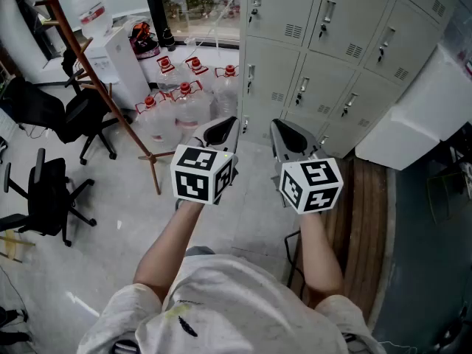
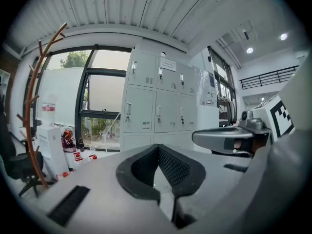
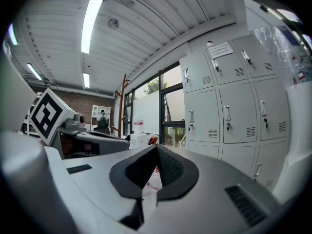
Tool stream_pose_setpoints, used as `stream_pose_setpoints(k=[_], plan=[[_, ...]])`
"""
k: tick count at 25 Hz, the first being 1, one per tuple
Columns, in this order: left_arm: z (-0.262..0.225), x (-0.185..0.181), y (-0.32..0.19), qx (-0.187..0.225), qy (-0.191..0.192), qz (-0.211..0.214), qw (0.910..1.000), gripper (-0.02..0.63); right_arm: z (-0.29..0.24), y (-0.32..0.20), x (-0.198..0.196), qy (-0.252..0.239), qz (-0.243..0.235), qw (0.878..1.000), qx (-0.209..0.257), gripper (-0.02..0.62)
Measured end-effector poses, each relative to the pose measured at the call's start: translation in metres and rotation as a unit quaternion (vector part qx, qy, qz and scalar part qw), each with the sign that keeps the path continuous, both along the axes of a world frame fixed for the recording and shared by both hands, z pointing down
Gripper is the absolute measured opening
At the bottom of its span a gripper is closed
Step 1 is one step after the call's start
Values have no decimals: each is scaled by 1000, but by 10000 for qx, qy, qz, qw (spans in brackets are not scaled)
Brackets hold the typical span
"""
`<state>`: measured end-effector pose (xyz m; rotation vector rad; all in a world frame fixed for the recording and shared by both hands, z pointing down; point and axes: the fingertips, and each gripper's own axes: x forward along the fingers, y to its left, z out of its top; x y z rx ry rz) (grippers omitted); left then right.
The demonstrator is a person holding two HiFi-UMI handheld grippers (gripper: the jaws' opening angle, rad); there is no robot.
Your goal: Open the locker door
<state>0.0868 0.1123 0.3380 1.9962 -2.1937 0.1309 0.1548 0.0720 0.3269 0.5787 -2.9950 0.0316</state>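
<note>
**Observer A:** Report progress, starting with the largest unit.

**Observer B:** The locker bank [image 1: 284, 9] stands against the wall. Every door in view sits flush and closed, for example the middle-row door [image 1: 328, 76]. From where I stand, no part of the opening sequence is complete. Approach, grip on a handle and pull-out all remain. I cannot tell which door is the target.

**Observer A:** Position of the bank relative to each tool?

**Observer B:** The bank is ahead of both tools and well apart from them, with bare floor [image 1: 133, 220] between. The lower doors are nearest, ahead of the right tool [image 1: 290, 135]. The left tool [image 1: 219, 130] points toward the bank's left edge, near the water jugs [image 1: 184, 98].

**Observer A:** Tool state?

**Observer B:** On both tools the jaw tips meet and nothing is held between them. No tool touches a handle [image 1: 302, 91]. Judged requirement: open the jaws before reaching a handle.
</note>
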Motion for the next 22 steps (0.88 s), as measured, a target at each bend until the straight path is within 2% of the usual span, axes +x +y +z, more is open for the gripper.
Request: stream_pose_setpoints(k=[11, 16, 22], plan=[[6, -3, 3, -79, 9, -175, 9998, 6, 2, -4, 7, -105, -66, 9999, -87, -3], [10, -16, 2, -78, 83, -284, 9995, 6, 6, -7, 0, -121, -166, 9997, -158, -3], [14, -31, -16, -109, 111, -196, 9997, 6, 9, -24, -13, -51, -112, 9998, -152, -3]])
